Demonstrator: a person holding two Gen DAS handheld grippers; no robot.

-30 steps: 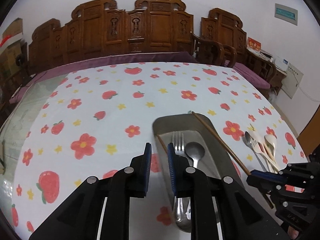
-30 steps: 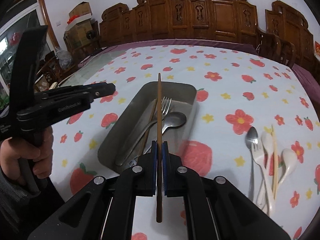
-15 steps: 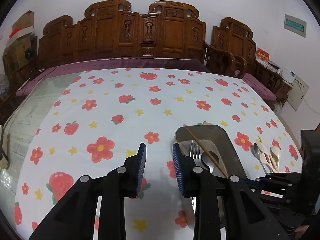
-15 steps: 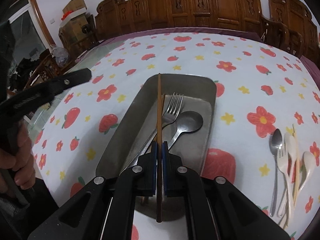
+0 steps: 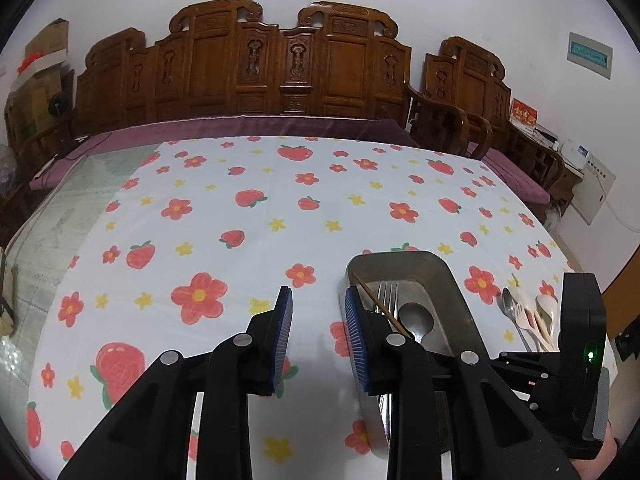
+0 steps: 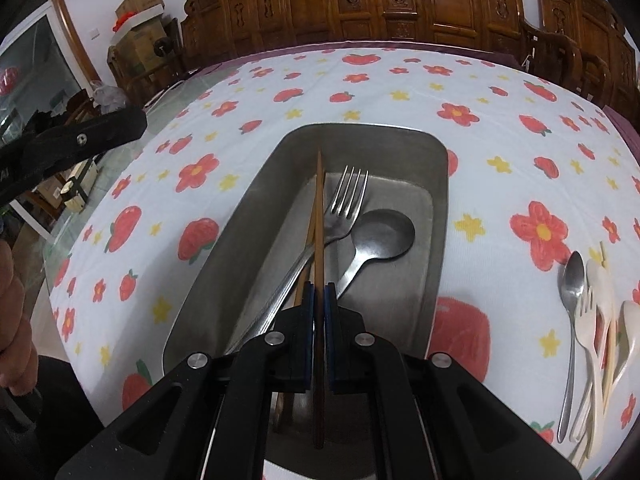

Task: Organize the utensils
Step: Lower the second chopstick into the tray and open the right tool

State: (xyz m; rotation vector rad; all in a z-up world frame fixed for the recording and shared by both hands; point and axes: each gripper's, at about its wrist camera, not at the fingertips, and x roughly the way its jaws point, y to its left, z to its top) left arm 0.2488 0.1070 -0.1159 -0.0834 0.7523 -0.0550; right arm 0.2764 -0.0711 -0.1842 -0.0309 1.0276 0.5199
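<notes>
A grey metal tray (image 6: 438, 200) (image 5: 452, 280) lies on the flowered tablecloth and holds a metal fork (image 6: 344, 204), a metal spoon (image 6: 382, 234) and a wooden chopstick (image 6: 309, 236). My right gripper (image 6: 319, 292) is shut on a second wooden chopstick (image 6: 319, 200), held low over the tray and pointing along it. That chopstick also shows in the left wrist view (image 5: 380, 306). My left gripper (image 5: 318, 332) is open and empty, just left of the tray. A pile of loose utensils (image 6: 588, 320) (image 5: 528, 316) lies to the right of the tray.
Carved wooden chairs (image 5: 288, 68) line the far edge of the table. Cardboard boxes (image 6: 136, 32) stand at the back left. The person's hand (image 6: 14, 308) holds the left gripper's handle at the left edge. The tablecloth (image 5: 240, 208) stretches far and left.
My right gripper has lowered the chopstick closer into the tray. My left gripper has opened wider and drawn back to the left of the tray.
</notes>
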